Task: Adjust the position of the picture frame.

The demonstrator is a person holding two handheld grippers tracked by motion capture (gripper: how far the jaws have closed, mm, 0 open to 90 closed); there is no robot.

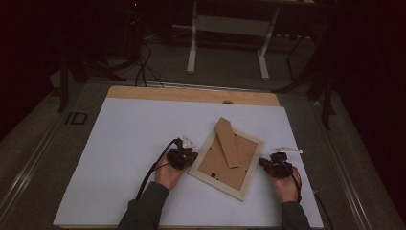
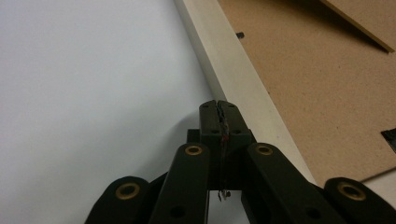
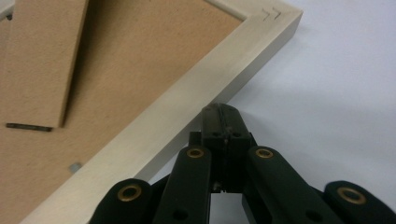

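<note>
A pale wooden picture frame [image 1: 225,158] lies face down on the white table top [image 1: 129,143], its brown backing board and folding stand [image 1: 228,143] facing up. My left gripper [image 1: 189,157] rests at the frame's left edge, jaws shut and empty. In the left gripper view its closed tips [image 2: 218,106] touch the frame's pale border [image 2: 233,70]. My right gripper [image 1: 263,163] is at the frame's right edge, also shut on nothing. In the right gripper view its closed tips [image 3: 219,110] sit against the frame's border [image 3: 196,102] close to a corner.
The white top covers a wooden table whose bare strip [image 1: 191,94] shows along the far edge. A white desk frame [image 1: 230,28] and cables [image 1: 143,67] stand on the dark floor behind. Open white surface lies left of the frame and toward the near edge.
</note>
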